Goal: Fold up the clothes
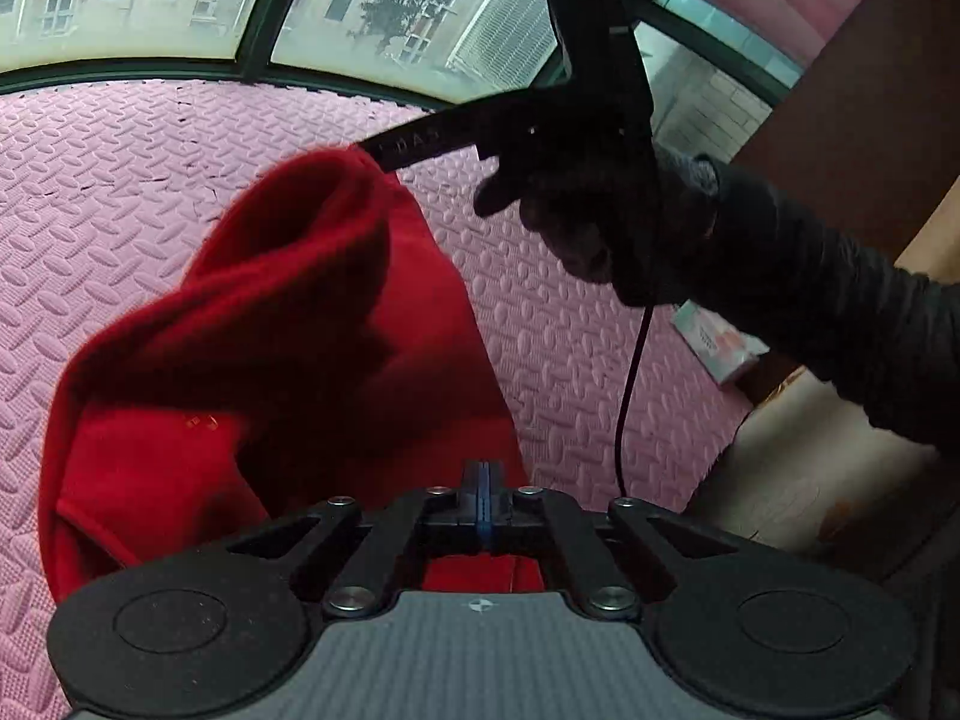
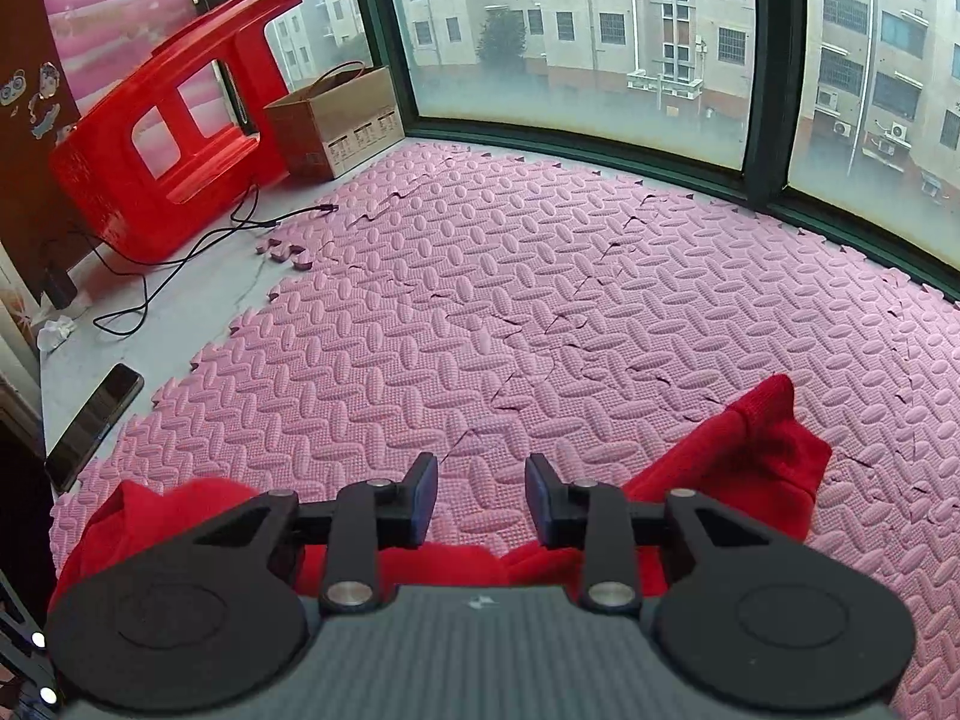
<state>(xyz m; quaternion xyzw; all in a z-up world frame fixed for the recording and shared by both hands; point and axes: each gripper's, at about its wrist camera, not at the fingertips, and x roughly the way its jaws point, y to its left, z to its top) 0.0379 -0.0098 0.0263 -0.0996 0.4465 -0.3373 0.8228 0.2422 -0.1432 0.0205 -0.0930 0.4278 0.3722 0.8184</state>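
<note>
The pink foam mat (image 2: 540, 276) covers the floor below the window (image 2: 576, 42). A red garment (image 1: 252, 324) lies bunched on the mat. Off the mat's far left corner stand a red stool (image 2: 174, 120) and a box (image 2: 336, 120). The left tool (image 1: 485, 501) is clenched over the garment; whether it pinches cloth is hidden. The right tool (image 2: 480, 498) is released, nothing between its pads, garment just beneath.

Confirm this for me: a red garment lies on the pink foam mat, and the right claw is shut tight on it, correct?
Not quite. The right wrist view shows the right claw open, with only pink foam mat between its fingers. The red garment does lie on the mat.
</note>
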